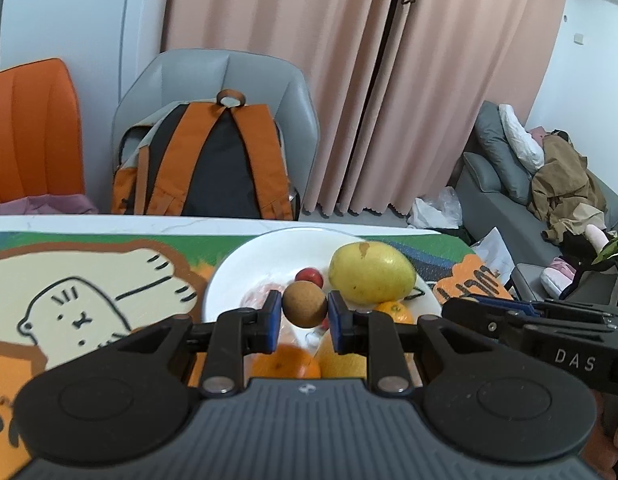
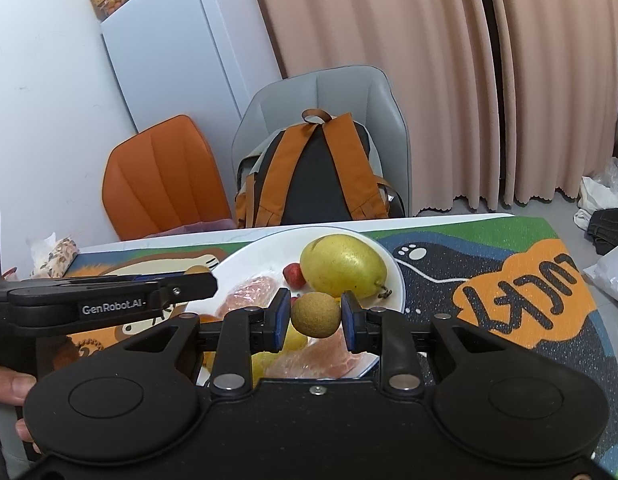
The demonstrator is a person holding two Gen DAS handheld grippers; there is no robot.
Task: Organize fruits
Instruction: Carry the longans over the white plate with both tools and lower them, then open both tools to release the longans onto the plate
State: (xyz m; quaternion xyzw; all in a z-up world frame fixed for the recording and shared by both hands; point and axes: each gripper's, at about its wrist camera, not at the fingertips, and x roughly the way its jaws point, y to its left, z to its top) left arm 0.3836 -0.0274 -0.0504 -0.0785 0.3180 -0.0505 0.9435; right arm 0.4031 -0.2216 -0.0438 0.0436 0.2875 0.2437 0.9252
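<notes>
My left gripper [image 1: 304, 315] is shut on a small round brown fruit [image 1: 304, 305] and holds it above a white plate [image 1: 229, 276]. My right gripper [image 2: 315, 318] is shut on another small brown fruit [image 2: 316, 314] above the same plate [image 2: 393, 276]. On the plate lie a large yellow-green pear [image 1: 371, 273] [image 2: 343, 266], a small red fruit [image 1: 310, 276] [image 2: 293, 274], oranges [image 1: 285, 362], a yellow fruit [image 1: 343, 360] and pink fruit pieces [image 2: 251, 290]. The right gripper's body shows in the left wrist view [image 1: 541, 326]; the left's in the right wrist view [image 2: 109, 300].
The plate sits on a cartoon-print mat [image 2: 509, 280] on a white table [image 1: 109, 222]. Behind the table stand a grey chair [image 1: 229, 76] with an orange and black backpack [image 1: 213, 164] and an orange chair [image 2: 161, 172]. A snack bag [image 2: 55, 256] lies at the far left.
</notes>
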